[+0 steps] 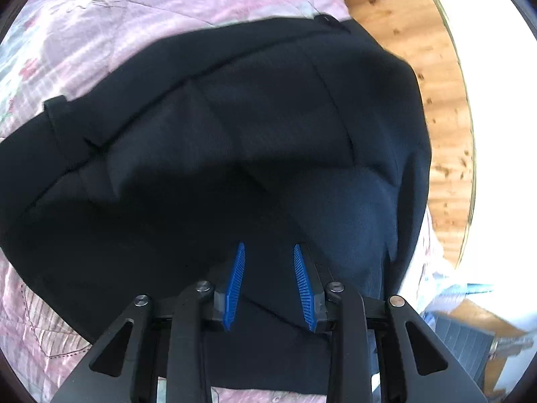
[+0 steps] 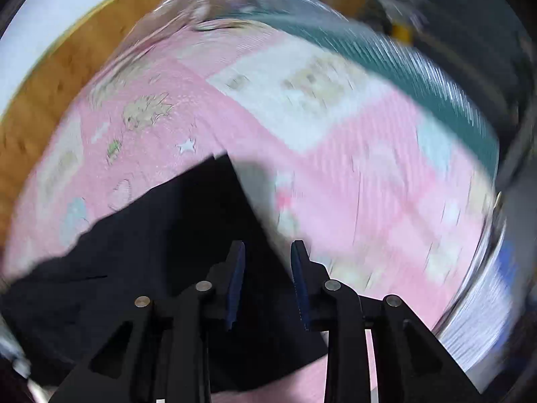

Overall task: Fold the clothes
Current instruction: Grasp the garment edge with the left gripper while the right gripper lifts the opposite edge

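The trousers are black, plain and matte, lying on a pink quilt spread over a bed. In the left wrist view they fill most of the frame: a waistband runs as a seamed strip from lower left to upper right, with a belt loop standing out at the left end and a small dark button or rivet near the right end. So the waist end lies on the far side from this gripper, and the cloth runs back toward it. Soft folds cross the fabric below the band.

The left gripper hangs over the cloth, its blue pads apart with nothing between them.

The right wrist view is blurred. A black corner points away onto the pink quilt. The right gripper is above it, jaws apart, empty. A wooden bed frame edges the quilt.
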A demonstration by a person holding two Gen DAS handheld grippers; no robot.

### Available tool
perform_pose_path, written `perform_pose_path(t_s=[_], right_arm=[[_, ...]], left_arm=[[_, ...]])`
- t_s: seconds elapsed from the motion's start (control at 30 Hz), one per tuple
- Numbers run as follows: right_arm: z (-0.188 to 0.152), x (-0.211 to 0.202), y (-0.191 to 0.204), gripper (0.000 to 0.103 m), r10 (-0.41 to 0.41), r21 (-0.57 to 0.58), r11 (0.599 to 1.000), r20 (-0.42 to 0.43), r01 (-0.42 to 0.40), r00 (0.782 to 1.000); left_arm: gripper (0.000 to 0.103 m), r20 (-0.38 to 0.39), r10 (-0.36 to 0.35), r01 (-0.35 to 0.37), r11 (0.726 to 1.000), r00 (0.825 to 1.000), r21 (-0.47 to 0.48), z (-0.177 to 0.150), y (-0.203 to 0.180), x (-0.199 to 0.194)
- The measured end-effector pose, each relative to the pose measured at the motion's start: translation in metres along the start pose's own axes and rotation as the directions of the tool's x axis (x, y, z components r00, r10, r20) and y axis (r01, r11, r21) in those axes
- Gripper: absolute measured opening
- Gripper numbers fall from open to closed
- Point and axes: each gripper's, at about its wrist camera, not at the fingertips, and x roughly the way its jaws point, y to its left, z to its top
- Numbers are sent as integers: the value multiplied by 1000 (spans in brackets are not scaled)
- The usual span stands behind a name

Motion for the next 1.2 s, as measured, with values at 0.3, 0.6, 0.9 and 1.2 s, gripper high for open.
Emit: perform_pose_path(t_s=[0.3,0.6,0.9,1.2], right_arm=[[-2,9,103,68,76,-157,984,-82,-89,994],[-14,90,219,55,-147,-496,868,-275,-9,950],[-75,28,148,0,-123,-484,874,-298,-39,947],[-41,29,203,76,41,-698,685,-250,-209,967]], left_arm=[[42,-55,32,-28,997,998,71,-13,-27,20],[45,-88,177,-166,978,980,127,-41,-50,61],[0,-50,99,-86,970,994,228,-91,-33,22],[3,-130,24,-9,993,991,116,-122,-1,37]])
